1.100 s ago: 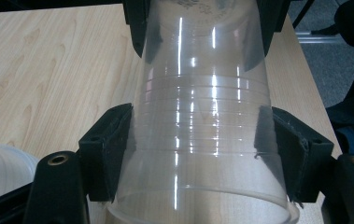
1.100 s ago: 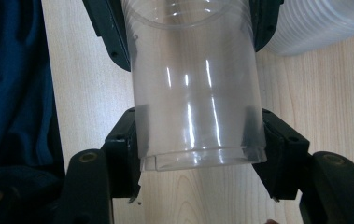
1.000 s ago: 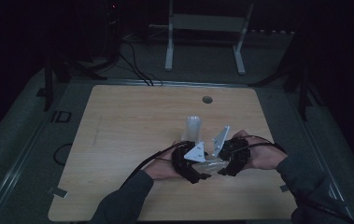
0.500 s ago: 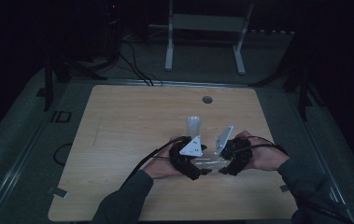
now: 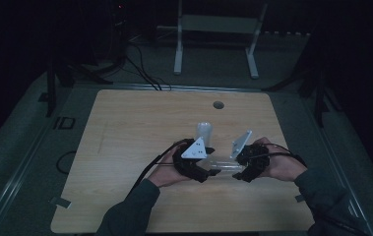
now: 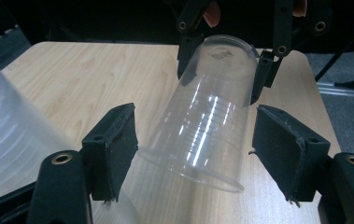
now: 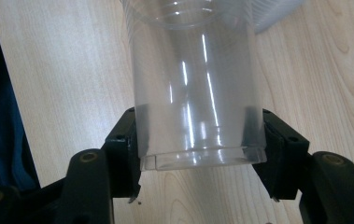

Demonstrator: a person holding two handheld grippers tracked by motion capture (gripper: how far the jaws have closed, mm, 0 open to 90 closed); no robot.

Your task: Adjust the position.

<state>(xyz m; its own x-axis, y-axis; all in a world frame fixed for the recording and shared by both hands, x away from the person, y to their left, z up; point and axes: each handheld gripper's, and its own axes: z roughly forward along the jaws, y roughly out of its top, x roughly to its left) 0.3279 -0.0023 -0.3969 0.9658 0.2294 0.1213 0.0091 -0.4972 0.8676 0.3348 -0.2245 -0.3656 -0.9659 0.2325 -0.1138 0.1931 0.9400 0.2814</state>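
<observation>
Right gripper view, right hand-held gripper (image 7: 198, 149) pinching clear cup (image 7: 195, 88) base, left hand-held gripper (image 6: 193, 154) closing loosely around its rim.

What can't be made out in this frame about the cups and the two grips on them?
- High view: how the clear cup sits between the left gripper and right gripper is too dark and small to read.
- Left gripper view: whether the jaws touch the cup's rim; a second cup at the left is blurred and cut off by the edge.
- Right gripper view: the held cup's far end and the cup behind it run off the top edge.
</observation>
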